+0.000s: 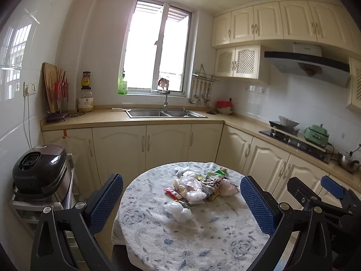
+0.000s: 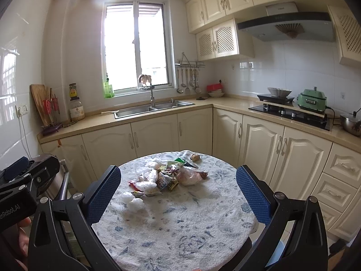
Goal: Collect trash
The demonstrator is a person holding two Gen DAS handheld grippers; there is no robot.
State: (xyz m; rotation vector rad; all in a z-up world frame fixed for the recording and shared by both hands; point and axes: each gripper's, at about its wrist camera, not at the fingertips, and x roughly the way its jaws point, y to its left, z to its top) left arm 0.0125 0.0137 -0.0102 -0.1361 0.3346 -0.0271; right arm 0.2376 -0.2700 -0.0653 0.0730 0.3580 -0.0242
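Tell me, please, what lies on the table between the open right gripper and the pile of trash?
Only bare patterned tablecloth: in the right wrist view nothing sits between the right gripper and the trash pile; nearest is a crumpled white tissue.

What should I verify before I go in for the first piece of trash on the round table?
1. Left gripper open: ok, jaws spread wide with nothing between them.
2. Right gripper open: ok, also wide and empty.
3. Trash pile reachable: ok, it lies in a loose heap on the round table, ahead of both grippers, neither touching it.
4. Nearest piece free to pick: ok, the crumpled white plastic lies at the heap's near edge, nothing on top of it.
5. Bin or bag for the trash: cannot tell, none shows in either view.
6. Stray brown lump at the far edge: ok, apart from the heap, unobstructed.
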